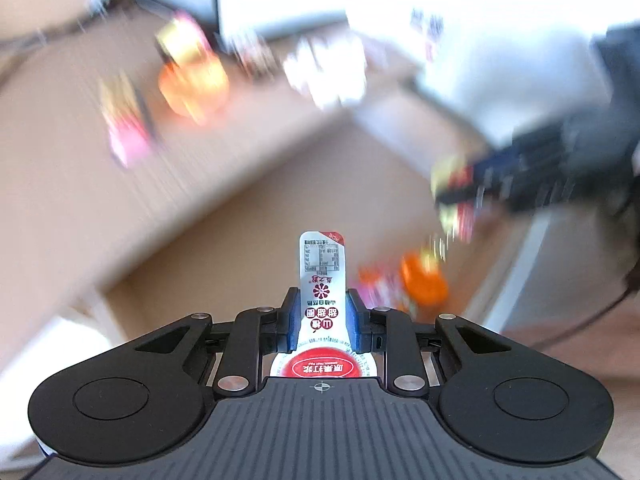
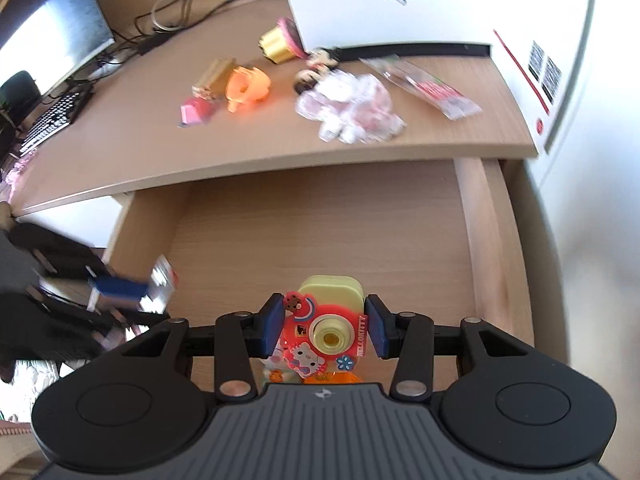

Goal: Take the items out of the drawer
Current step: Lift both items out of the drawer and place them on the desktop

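Note:
The left wrist view is smeared by motion. My left gripper is shut on a white snack packet with red lettering that sticks up between the blue pads, above the open wooden drawer. In the right wrist view my right gripper is shut on a red and yellow-green toy camera, held over the drawer floor. An orange item lies in the drawer just under the toy. The left gripper shows at the left edge with the packet.
On the desk top behind the drawer lie a pink block, an orange toy, a gold cup, a pink-white plush and a clear packet. A white box stands behind them; a monitor and keyboard are at the left.

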The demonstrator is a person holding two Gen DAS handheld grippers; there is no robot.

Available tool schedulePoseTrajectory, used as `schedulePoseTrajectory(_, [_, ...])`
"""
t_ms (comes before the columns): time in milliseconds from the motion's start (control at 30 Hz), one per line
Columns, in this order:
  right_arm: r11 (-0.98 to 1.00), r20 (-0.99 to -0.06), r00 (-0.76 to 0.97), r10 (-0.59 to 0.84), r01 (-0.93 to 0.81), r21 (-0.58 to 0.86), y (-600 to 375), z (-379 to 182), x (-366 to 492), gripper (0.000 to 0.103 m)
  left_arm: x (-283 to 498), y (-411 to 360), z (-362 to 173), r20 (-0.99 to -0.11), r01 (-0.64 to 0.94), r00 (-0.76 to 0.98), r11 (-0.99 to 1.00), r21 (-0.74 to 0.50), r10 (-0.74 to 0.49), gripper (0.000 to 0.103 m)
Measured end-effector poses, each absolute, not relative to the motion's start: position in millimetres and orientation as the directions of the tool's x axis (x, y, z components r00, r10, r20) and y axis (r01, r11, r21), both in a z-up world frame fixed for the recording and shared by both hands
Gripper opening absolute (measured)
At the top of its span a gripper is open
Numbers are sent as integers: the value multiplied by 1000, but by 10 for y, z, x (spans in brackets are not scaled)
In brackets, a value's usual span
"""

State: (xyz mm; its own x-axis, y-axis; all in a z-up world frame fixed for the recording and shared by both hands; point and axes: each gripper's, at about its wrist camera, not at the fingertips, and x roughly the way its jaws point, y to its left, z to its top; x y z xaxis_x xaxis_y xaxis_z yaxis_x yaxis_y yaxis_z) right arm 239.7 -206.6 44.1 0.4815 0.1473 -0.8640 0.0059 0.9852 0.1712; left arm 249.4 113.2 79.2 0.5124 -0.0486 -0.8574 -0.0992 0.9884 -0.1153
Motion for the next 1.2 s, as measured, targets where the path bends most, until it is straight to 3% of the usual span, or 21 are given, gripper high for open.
schedulePoseTrajectory(200, [985, -850, 502, 161, -21, 174, -1971, 497, 2495, 43, 2756, 1651, 1477, -789, -300, 596, 953, -47, 149, 26])
schedulePoseTrajectory(400, [985, -847, 507, 157, -24, 169, -1945, 507, 2619, 43, 3207, 2342, 1407, -770, -503, 583, 860, -90, 260, 26])
schedulePoseTrajectory(533, [986, -844, 515, 147, -10, 166, -1991, 554, 2666, 43, 3460, 2552, 1063, -804, -527, 542, 844, -100, 243, 27])
schedulePoseTrajectory(767, [989, -854, 513, 87, 55, 134, -2199, 586, 2691, 43, 3623, 2556, 672, -773, -552, 570, 826, -111, 277, 27])
schedulePoseTrajectory(1033, [985, -802, 586, 116, 39, 171, -2269, 874, 2910, 43, 3235, 2512, 987, -672, -617, 665, 746, -250, 325, 27])
schedulePoseTrajectory(1200, [987, -741, 655, 148, -49, 155, -2072, 1117, 3312, 43, 2835, 2211, 1093, -661, -569, 705, 762, -310, 258, 27])
